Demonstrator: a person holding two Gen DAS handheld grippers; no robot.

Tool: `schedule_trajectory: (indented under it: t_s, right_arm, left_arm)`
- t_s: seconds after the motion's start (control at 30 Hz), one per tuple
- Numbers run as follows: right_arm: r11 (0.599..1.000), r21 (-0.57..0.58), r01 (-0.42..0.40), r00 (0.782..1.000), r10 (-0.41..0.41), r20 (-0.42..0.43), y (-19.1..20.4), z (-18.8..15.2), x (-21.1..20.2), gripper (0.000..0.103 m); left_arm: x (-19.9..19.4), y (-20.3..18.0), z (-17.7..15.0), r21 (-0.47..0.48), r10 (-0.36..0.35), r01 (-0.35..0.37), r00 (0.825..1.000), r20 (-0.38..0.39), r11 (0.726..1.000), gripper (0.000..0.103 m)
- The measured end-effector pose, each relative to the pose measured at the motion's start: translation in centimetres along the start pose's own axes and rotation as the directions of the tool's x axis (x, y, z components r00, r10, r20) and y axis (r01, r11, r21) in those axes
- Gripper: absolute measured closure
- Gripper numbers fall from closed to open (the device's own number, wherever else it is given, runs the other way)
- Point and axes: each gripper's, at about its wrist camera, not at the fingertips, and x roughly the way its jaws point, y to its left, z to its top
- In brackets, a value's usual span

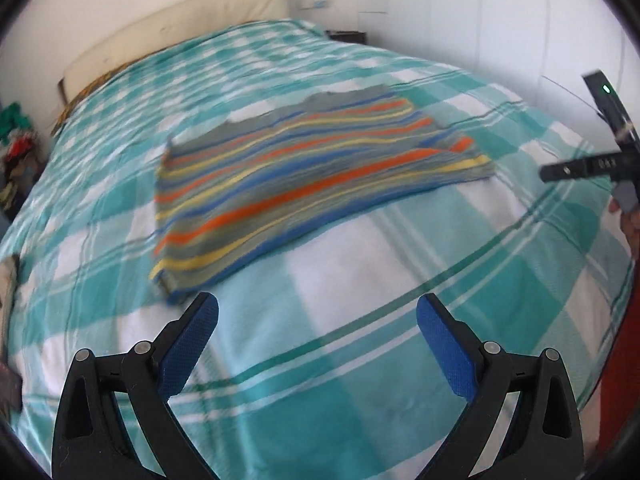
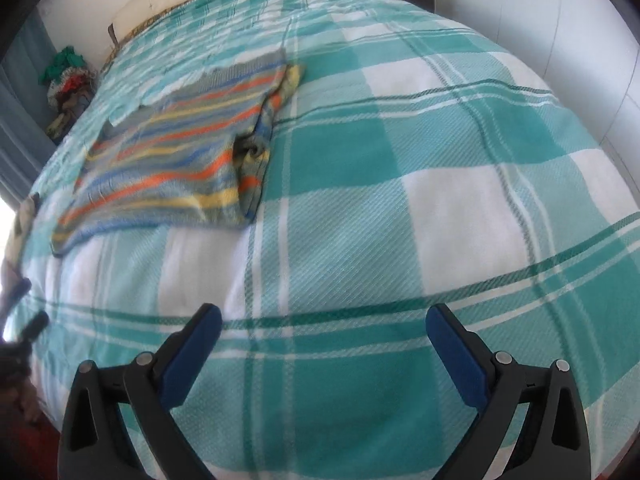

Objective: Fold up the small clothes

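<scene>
Both the left gripper [image 1: 317,312] and right gripper [image 2: 323,322] gape wide, empty; the folded multicolour-striped knit garment [image 1: 304,184] lies beyond their tips on the teal-and-white checked blanket [image 2: 400,200].

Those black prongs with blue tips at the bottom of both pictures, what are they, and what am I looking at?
They are hand-held claws; a person carries one in each hand, each with a camera looking along its prongs. One picture comes from the left claw, the other from the right claw. Both are open and hold nothing. Below them is a bed with a teal and white checked blanket. On it lies a striped knitted garment in orange, blue, yellow and grey, partly folded. In the left view, the right claw appears at the picture's right edge.
</scene>
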Motion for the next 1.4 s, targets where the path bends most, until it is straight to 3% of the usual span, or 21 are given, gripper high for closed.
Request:
schedule_trajectory:
  t_s: [0.1,0.2,0.33,0.37,0.4,0.43,0.47,0.6,0.67,0.7,0.73,0.8,0.9,1.03,1.2,1.33,1.4]
  right_arm:
    - [0.99,0.053,-0.134,0.991,0.135,-0.001,-2.0,3.8,0.1,0.004]
    - [0.96,0.085,-0.267,0.964,0.268,0.006,-2.7,7.9,1.5,0.01]
    - [0.925,0.106,-0.365,0.927,0.371,-0.049,-2.0,12.8,6.0,0.02]
    - [0.922,0.11,-0.372,0.923,0.38,-0.061,-1.7,13.8,7.2,0.023]
    - [0.92,0.116,-0.375,0.92,0.385,-0.072,-1.5,14.7,8.3,0.026]
    - [0.915,0.124,-0.384,0.915,0.395,-0.084,-1.1,15.6,9.6,0.026]
    - [0.91,0.133,-0.392,0.91,0.405,-0.092,-0.8,16.4,10.8,0.026]
    - [0.896,0.187,-0.402,0.899,0.425,-0.105,0.9,19.2,15.6,0.026]
    - [0.892,0.218,-0.397,0.906,0.419,-0.067,1.7,20.4,17.0,0.034]
    - [0.895,0.223,-0.387,0.91,0.41,-0.067,2.3,20.9,17.6,0.058]
    - [0.913,0.215,-0.348,0.924,0.372,-0.084,3.0,21.3,17.9,0.094]
    - [0.934,0.185,-0.305,0.945,0.321,-0.065,4.8,22.2,17.1,0.094]
    - [0.926,0.068,-0.371,0.929,0.37,0.02,9.0,23.3,12.8,0.095]
    - [0.899,-0.091,-0.429,0.901,0.433,0.019,17.4,24.2,9.5,0.094]
    - [0.865,-0.215,-0.454,0.889,0.456,-0.043,28.1,23.2,10.9,0.095]
    - [0.857,-0.251,-0.45,0.893,0.44,-0.096,33.7,20.9,13.7,0.094]
    - [0.858,-0.257,-0.445,0.895,0.433,-0.105,35.7,19.9,15.1,0.094]
  left_arm:
    - [3.0,-5.4,4.1,0.154,-0.077,0.073,0.997,0.017,0.985,0.004]
    - [6.6,-10.4,6.8,0.309,-0.122,0.112,0.992,0.014,0.944,0.006]
    - [12.0,-14.3,8.4,0.39,-0.051,0.056,0.998,-0.025,0.919,0.009]
    - [12.6,-14.4,8.7,0.374,-0.059,0.064,0.998,-0.024,0.925,0.011]
    - [12.6,-14.2,9.1,0.342,-0.092,0.093,0.996,-0.02,0.935,0.029]
    - [12.6,-14.0,9.4,0.307,-0.11,0.112,0.994,-0.021,0.945,0.073]
    - [12.6,-13.9,9.7,0.284,-0.091,0.094,0.996,-0.024,0.954,0.091]
    - [11.4,-12.1,10.1,0.165,-0.159,0.158,0.987,-0.007,0.974,0.094]
    - [10.0,-10.8,10.1,0.101,-0.197,0.194,0.98,0.022,0.976,0.094]
    - [9.4,-10.2,10.1,0.072,-0.209,0.206,0.977,0.034,0.976,0.094]
    - [8.6,-9.4,10.0,0.036,-0.217,0.216,0.975,0.049,0.976,0.094]
    - [7.1,-7.1,10.0,-0.046,-0.223,0.227,0.971,0.081,0.973,0.094]
    - [4.0,-2.1,9.1,-0.205,-0.215,0.241,0.967,0.14,0.949,0.094]
    - [1.5,5.5,6.3,-0.394,-0.175,0.226,0.971,0.161,0.891,0.095]
    - [1.6,11.5,2.5,-0.531,-0.08,0.13,0.99,0.116,0.838,0.095]
    - [2.6,14.4,0.0,-0.597,-0.044,0.074,0.997,0.065,0.799,0.095]
    - [3.5,15.1,-1.0,-0.608,-0.035,0.047,0.999,0.031,0.792,0.095]
